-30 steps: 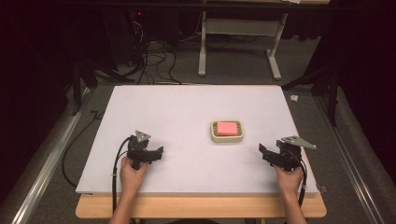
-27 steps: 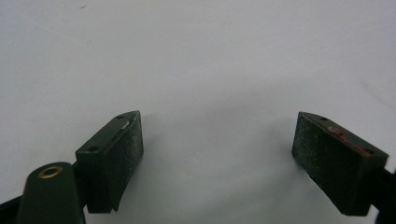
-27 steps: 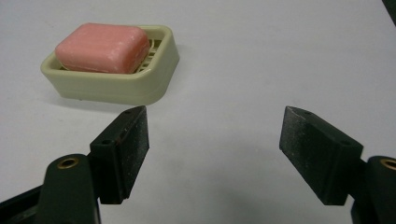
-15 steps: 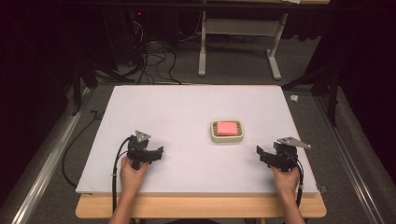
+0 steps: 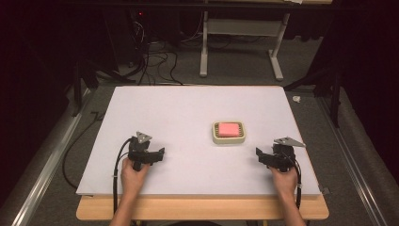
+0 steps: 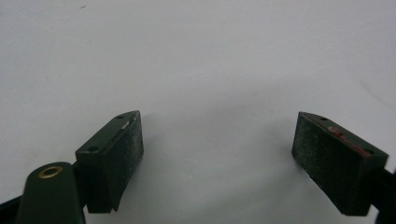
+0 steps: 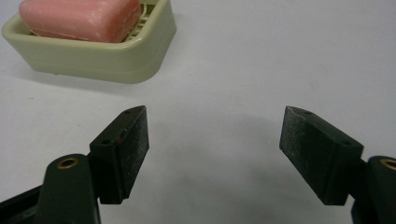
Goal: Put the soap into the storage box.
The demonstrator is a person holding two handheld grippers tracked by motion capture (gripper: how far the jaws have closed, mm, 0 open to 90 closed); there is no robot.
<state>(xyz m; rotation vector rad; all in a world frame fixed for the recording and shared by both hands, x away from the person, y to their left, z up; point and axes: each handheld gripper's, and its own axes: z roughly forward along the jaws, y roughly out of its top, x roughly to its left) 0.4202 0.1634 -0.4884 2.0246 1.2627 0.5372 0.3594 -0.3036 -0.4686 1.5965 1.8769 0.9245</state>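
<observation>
Left tongs (image 5: 160, 154) near the bench's (image 5: 188, 117) front-left corner: jaws spread wide, nothing between them, bare white surface beneath. Cream soap dish (image 5: 228, 133) right of bench centre, holding a pink soap bar (image 5: 228, 128). Right tongs (image 5: 259, 155) near the front-right corner: jaws spread wide, empty, aimed toward the dish, close to it but apart.

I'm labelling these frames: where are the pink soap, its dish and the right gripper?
pink soap (image 7: 79, 19), right gripper view, its top face.
dish (image 7: 116, 58), right gripper view, its near wall.
right gripper (image 5: 260, 155), high view, between its open fingertips.
</observation>
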